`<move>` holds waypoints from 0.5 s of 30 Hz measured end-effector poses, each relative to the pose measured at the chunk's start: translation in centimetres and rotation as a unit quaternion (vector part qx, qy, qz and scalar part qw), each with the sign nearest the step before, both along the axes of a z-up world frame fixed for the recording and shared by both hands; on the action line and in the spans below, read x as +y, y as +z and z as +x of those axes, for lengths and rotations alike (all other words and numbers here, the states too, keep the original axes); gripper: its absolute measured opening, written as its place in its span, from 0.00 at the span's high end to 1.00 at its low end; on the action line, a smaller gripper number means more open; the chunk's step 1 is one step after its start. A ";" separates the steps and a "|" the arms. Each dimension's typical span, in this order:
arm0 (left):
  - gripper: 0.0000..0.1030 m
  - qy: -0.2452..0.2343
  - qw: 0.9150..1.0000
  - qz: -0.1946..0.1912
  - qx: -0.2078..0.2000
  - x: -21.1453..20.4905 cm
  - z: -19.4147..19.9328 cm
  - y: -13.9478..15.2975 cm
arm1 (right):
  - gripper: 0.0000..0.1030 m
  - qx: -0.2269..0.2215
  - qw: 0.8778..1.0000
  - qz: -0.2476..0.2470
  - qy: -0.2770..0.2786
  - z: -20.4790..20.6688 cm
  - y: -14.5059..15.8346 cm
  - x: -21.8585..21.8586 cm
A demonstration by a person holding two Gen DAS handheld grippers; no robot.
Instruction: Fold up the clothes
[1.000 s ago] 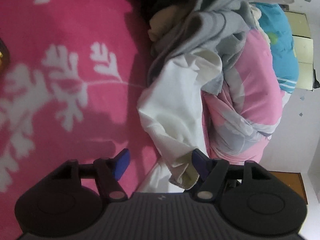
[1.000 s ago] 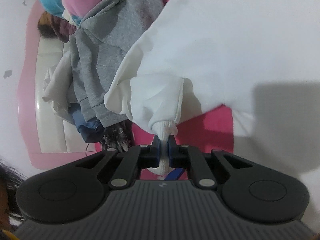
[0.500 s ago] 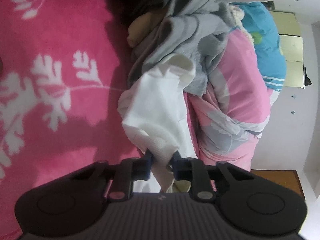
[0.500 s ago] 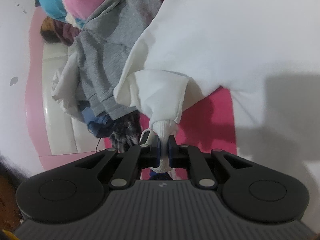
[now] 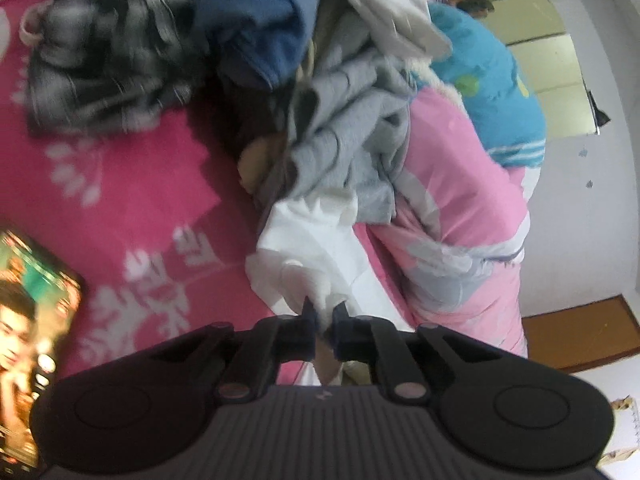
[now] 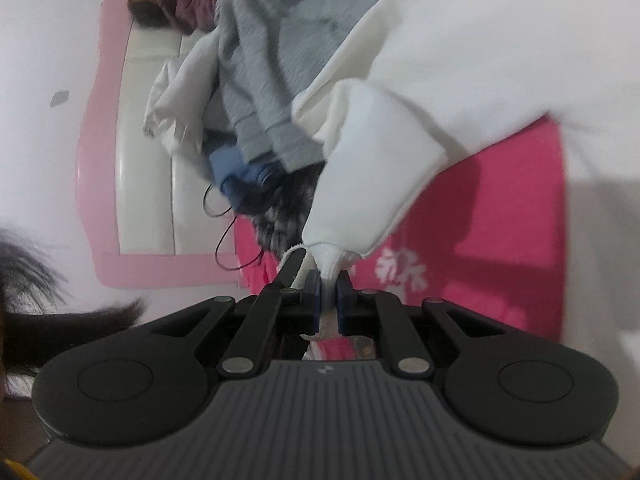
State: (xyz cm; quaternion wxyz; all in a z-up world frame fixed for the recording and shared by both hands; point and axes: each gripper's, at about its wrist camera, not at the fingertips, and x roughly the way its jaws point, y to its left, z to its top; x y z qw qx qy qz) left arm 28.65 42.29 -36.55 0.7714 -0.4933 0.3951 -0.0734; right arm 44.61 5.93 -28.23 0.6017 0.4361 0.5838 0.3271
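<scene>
A white sweatshirt (image 6: 500, 48) hangs over a pink bedspread (image 6: 508, 208). My right gripper (image 6: 328, 280) is shut on the ribbed cuff (image 6: 330, 260) of one sleeve, and the sleeve (image 6: 372, 172) stretches up to the body of the garment. In the left wrist view my left gripper (image 5: 325, 312) is shut on another bunched white part of the sweatshirt (image 5: 312, 248), which trails up to the clothes heap. The cloth between the two grips is hidden.
A heap of clothes lies beyond: grey sweatshirt (image 5: 352, 132), blue garment (image 5: 260, 24), dark plaid cloth (image 5: 104, 52), pink quilt (image 5: 460, 208), teal cloth (image 5: 488, 80). A lit phone (image 5: 28, 320) lies on the spread (image 5: 120, 208) at left. A pink-framed headboard (image 6: 136, 148) stands behind.
My left gripper went from open to shut on the white sweatshirt and has pulled back with it; the phone came into view. My right gripper kept its hold on the cuff and drew away.
</scene>
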 end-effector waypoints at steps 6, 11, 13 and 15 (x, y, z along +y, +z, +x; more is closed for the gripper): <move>0.92 0.002 0.999 0.018 -0.033 2.8 0.1 1.8 | 0.94 -0.037 0.999 0.014 0.029 0.6 1.8 3.2; 0.92 -0.007 0.998 0.046 -0.050 4.5 0.2 2.9 | 0.94 -0.036 0.998 0.024 0.056 0.7 1.9 4.9; 0.92 -0.010 0.996 0.065 -0.058 5.0 0.3 3.4 | 0.94 -0.029 0.997 0.034 0.055 0.7 1.7 5.5; 0.92 -0.013 0.993 0.094 -0.068 5.6 0.6 4.0 | 0.94 -0.021 0.997 0.046 0.054 0.8 1.5 6.4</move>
